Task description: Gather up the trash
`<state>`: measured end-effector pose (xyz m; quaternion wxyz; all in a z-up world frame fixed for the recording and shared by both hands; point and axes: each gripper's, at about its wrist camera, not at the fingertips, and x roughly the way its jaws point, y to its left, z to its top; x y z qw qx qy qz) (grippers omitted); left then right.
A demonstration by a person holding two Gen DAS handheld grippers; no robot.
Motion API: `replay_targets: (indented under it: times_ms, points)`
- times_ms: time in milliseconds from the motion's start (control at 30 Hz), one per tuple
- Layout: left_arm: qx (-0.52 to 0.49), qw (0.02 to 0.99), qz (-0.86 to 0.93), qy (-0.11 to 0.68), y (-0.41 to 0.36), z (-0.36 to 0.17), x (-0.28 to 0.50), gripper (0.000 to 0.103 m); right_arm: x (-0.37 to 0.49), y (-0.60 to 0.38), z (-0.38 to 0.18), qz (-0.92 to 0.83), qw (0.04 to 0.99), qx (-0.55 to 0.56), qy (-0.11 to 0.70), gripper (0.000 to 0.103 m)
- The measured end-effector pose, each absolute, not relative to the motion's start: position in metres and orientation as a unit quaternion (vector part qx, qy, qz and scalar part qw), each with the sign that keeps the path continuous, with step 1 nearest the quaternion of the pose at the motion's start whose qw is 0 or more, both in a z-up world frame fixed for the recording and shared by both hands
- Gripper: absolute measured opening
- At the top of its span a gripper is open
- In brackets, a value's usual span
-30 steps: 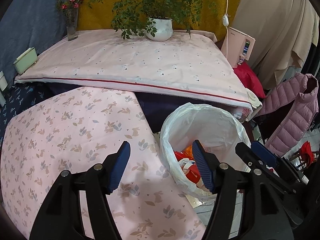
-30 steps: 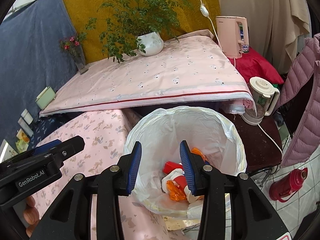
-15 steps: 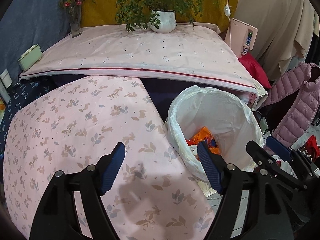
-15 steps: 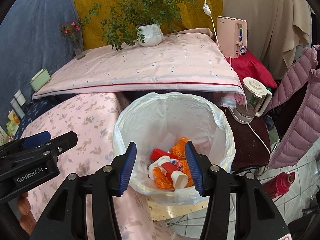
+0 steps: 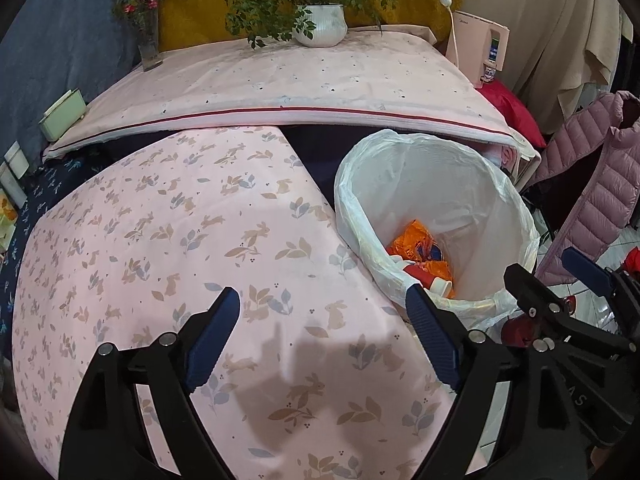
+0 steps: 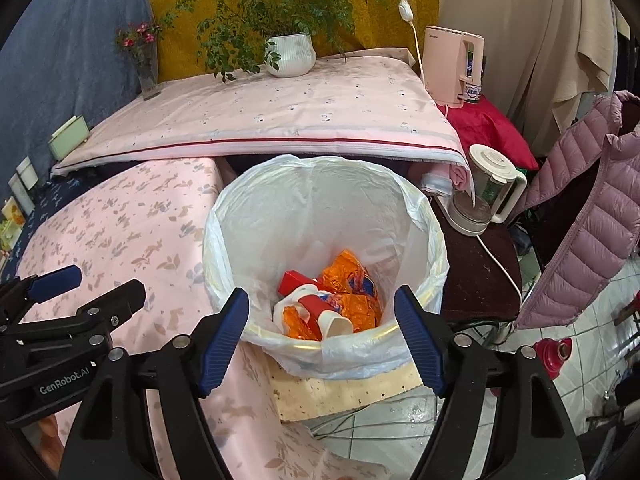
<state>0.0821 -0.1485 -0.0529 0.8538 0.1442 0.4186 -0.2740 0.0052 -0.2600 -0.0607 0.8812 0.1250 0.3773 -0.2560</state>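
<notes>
With both claws just opened wide and holding nothing, the right claw (image 6: 322, 334) hangs over the lined bin (image 6: 430, 248), trash (image 6: 332, 304) lying just ahead between its jaws, so I'd steer the left claw (image 5: 328, 338), now over the pink cloth (image 5: 160, 240), clear of the bag's rim.

Left hand-held gripper (image 5: 324, 336) and right hand-held gripper (image 6: 320, 332) just opened wide; both empty.

A potted plant (image 6: 290, 54) and flower vase (image 6: 146, 68) stand near a kettle (image 6: 486, 188).

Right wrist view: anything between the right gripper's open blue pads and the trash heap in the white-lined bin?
Only the bin liner's near rim; right gripper empty, orange wrappers just beyond.
</notes>
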Motion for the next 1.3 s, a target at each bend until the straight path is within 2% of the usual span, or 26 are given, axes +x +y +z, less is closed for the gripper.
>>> replay_targets:
  times_ms: [200,367,433,1300]
  points:
    - [0.145,0.851,-0.271,0.425,-0.147,-0.062,0.079,0.082,-0.002,-0.263,-0.069,-0.258,0.877,0.127,0.385,0.084]
    - [0.157,0.85,-0.269,0.425,-0.147,-0.07,0.074,0.082,-0.005,-0.262,-0.076,-0.252,0.876,0.12,0.394,0.087]
    - [0.16,0.85,-0.265,0.426,-0.147,-0.074,0.073,0.083,-0.007,-0.262,-0.078,-0.25,0.875,0.118,0.397,0.098]
    - [0.165,0.853,-0.26,0.421,-0.141,-0.086,0.06,0.085,-0.03,-0.264,-0.085,-0.285,0.862,0.107,0.407,0.096]
